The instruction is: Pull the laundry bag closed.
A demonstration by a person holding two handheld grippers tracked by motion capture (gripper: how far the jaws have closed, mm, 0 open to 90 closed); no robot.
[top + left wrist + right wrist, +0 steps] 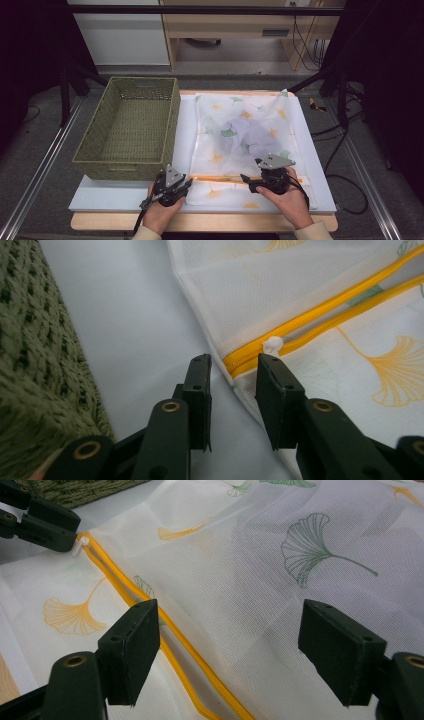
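White table (125, 197): green basket (131, 127) empty; mesh bag (245, 140) seemingly holds fabric.

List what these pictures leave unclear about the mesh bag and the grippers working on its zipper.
- What lies inside the mesh bag: high view, a pale purple shape blurred by the mesh.
- Whether the left gripper touches the zipper pull: left gripper view, jaws apart, contact unclear.
- The yellow zipper: right gripper view, cut off by the bottom edge.

One mesh laundry bag (245, 145), one zip pull (272, 345) just ahead of the left fingers (197, 385), one woven basket (130, 127), two grippers.
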